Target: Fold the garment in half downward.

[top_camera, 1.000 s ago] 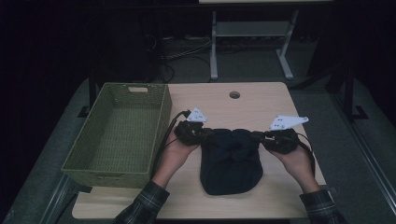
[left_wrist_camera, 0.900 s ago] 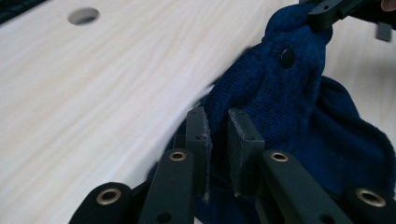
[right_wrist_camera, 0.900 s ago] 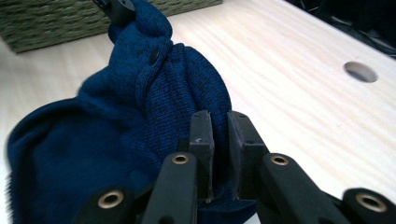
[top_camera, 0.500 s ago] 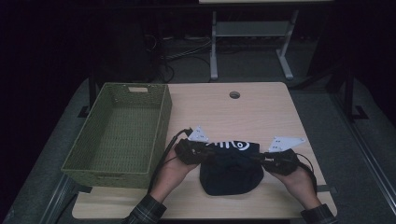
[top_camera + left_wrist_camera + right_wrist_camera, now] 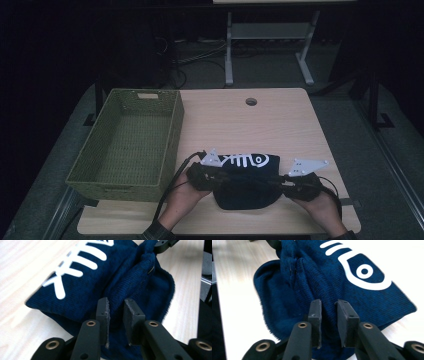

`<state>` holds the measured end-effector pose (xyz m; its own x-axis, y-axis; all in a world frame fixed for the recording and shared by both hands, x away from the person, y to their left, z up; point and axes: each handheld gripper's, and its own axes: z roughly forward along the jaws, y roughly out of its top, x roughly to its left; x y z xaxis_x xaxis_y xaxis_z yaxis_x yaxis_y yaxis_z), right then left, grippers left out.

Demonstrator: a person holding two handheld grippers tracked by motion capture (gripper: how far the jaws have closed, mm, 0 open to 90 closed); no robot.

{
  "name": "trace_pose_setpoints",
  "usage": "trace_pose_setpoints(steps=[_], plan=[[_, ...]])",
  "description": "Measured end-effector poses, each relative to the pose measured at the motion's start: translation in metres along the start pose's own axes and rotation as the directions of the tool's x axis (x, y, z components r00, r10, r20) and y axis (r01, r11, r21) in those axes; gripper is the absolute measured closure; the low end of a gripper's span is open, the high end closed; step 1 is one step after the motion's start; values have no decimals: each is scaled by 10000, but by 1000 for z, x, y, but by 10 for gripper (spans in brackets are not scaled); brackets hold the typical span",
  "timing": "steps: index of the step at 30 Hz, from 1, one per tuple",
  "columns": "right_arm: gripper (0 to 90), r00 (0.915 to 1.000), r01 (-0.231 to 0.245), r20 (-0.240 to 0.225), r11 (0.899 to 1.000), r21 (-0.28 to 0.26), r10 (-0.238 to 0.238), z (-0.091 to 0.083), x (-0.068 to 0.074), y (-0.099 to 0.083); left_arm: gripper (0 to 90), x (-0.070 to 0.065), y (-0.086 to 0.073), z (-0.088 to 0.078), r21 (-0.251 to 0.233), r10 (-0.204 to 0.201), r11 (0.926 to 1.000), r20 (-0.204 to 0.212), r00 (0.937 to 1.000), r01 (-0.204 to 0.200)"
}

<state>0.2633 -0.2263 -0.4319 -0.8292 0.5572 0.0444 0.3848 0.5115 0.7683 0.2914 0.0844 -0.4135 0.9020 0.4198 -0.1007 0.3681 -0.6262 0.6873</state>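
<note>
The navy knit hat [image 5: 245,187] lay folded on the near part of the wooden table [image 5: 280,120], right of the green basket [image 5: 131,145]; a second before it had hung longer, its white fish-bone print hidden. Both hands had come nearer and lower. The left gripper [image 5: 117,315] and right gripper [image 5: 329,315] had just been opening, a fold of knit loose between each pair of jaws.

Green woven basket [image 5: 131,145] sitting on the table's [image 5: 280,125] left side, long side running front to back. Round cable hole [image 5: 251,101] near the table's far edge. Behind the table, metal-legged stand [image 5: 267,47] and cables [image 5: 195,55].
</note>
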Motion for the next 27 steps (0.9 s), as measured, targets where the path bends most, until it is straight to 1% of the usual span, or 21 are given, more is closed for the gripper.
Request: trace_pose_setpoints(steps=[2,4,6,7,8,10,12,13,16,17,19,20,21,22,23,24,26,27], plan=[[705,9999,-46,-148,10000,20,46,-1,3,-3,719,-4,-2,-1,-52,25,10000,34,10000,-25],[660,9998,-31,-195,10000,20,31,-3,6,-5,662,-7,-2,-3,-46,30,10000,117,9999,-29],[633,9996,-38,-277,9999,-124,35,-7,8,-5,621,-9,0,-8,-148,83,9999,73,9999,-82],[626,9996,-58,-270,9998,-202,52,-11,10,-4,600,-11,2,-12,-142,196,9997,-22,9998,-196],[620,9995,-69,-307,9994,-337,59,-14,10,-3,591,-12,5,-16,-260,291,9992,-128,9995,-295],[616,9994,-57,-342,9983,-572,37,-22,11,1,570,-13,11,-23,-387,359,9986,-130,9993,-364],[619,9996,-9,-291,9969,-783,-13,-28,10,6,566,-12,16,-31,-618,435,9971,-215,9988,-448],[618,9996,15,-279,9963,-865,-40,-30,9,9,566,-11,19,-35,-728,416,9964,-206,9989,-430],[617,9995,20,-297,9930,-1177,-56,-37,5,15,571,-6,27,-45,-1098,364,9931,-349,9987,-400],[622,9996,53,-259,9920,-1261,-87,-38,4,16,590,-4,29,-47,-1176,352,9923,-394,9986,-397],[663,9998,89,-150,9928,-1195,-108,-38,0,20,668,3,35,-47,-1297,331,9908,-441,9985,-386],[691,9999,101,-101,9934,-1139,-113,-36,-2,22,702,6,37,-45,-1334,258,9905,-483,9985,-320],[730,9999,84,-76,9940,-1093,-93,-33,-5,23,729,10,40,-42,-1272,260,9913,-593,9979,-334],[764,9999,77,-69,9947,-1024,-84,-29,-9,24,770,14,43,-38,-1289,159,9914,-691,9975,-247],[788,10000,29,-91,9957,-930,-38,-25,-12,24,796,21,45,-31,-1296,-18,9915,-664,9978,-68],[821,10000,-3,-96,9970,-780,-4,-19,-16,24,842,24,46,-27,-1238,-115,9923,-693,9975,28],[851,9999,-58,-120,9983,-586,51,-10,-20,22,883,35,47,-13,-1001,-450,9943,-747,9962,374],[865,9997,-132,-195,9988,-475,123,-6,-21,20,896,40,46,-6,-941,-667,9938,-723,9951,598]])
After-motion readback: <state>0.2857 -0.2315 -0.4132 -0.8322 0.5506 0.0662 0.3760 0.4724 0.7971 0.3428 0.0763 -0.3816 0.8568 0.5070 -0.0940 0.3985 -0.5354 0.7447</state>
